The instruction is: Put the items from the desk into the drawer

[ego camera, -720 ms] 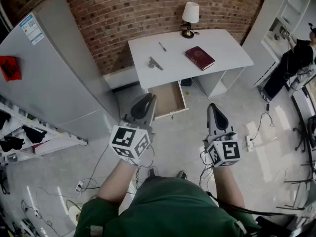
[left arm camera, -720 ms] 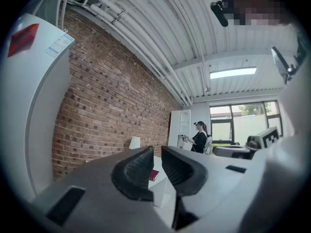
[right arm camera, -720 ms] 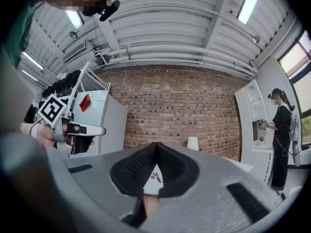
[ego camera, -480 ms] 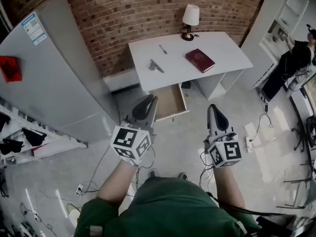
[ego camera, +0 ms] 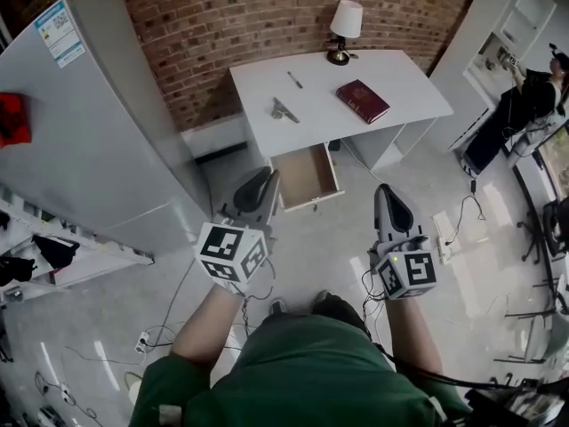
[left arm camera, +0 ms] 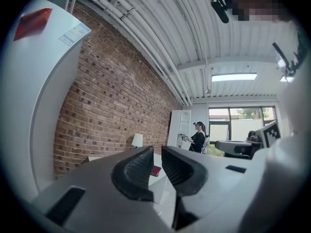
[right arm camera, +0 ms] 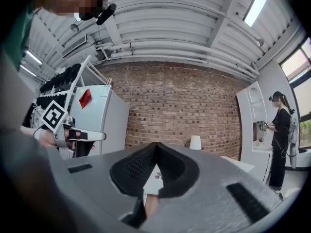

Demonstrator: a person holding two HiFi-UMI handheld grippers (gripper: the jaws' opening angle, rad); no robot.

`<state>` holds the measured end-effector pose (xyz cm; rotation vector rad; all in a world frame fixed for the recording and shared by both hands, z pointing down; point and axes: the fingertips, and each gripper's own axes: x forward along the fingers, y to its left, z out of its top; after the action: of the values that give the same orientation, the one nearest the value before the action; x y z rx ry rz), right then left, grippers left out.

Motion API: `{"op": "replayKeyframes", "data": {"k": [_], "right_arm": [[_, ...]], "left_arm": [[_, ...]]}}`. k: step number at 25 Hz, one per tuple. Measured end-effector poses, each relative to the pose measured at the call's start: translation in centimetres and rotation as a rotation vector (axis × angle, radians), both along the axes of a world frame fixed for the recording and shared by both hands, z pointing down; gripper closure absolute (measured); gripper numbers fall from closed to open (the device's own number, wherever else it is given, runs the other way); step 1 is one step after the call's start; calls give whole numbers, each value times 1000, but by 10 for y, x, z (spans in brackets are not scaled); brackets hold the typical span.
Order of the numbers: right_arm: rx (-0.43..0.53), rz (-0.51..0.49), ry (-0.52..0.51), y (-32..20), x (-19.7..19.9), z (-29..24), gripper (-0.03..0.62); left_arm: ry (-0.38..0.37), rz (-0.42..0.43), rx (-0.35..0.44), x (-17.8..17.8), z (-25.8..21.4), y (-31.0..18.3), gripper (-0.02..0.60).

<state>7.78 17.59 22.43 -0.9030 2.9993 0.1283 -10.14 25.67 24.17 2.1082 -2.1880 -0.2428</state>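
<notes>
The person stands on the floor well back from the white table (ego camera: 404, 83), which is set against a brick wall (ego camera: 231, 16). The left tool (ego camera: 269, 181) is held out in front at about waist height. In the left gripper view its two dark jaws stand a little apart, with a narrow gap and nothing between them. The right tool (ego camera: 384, 194) is held level with it on the other side. In the right gripper view its jaws are together at the tips and hold nothing. All the items are on the table, far from both tools. A red book (ego camera: 362, 101) lies near the middle, turned at an angle. A pen (ego camera: 293, 80) lies toward the back left. A small grey metal object (ego camera: 284, 111), too small to identify, lies near the front left edge. A lamp (ego camera: 345, 29) with a white shade stands at the back by the wall. The drawer (ego camera: 307, 176) under the table's left part is pulled out toward the person, showing its brown inside. A tall grey cabinet (ego camera: 98, 123) stands to the left of the table. At the far right, a person in dark clothes (ego camera: 532, 96) stands at a white shelf unit. Cables lie on the floor around the person's feet.
</notes>
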Motion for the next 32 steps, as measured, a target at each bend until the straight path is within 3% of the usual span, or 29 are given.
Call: {"op": "replayKeyframes", "data": {"k": [7, 15, 22, 32], "right_arm": [[-32, -39, 13, -18, -30, 17, 591], [-96, -104, -35, -85, -66, 35, 591], [-86, -165, -29, -151, -97, 42, 591], [-137, -153, -46, -231, -101, 50, 591]], "left_arm": [[36, -17, -21, -23, 16, -16, 534], [-5, -82, -77, -51, 23, -68, 534], [100, -146, -129, -87, 45, -125, 535], [107, -166, -161, -103, 51, -196, 535]]}}
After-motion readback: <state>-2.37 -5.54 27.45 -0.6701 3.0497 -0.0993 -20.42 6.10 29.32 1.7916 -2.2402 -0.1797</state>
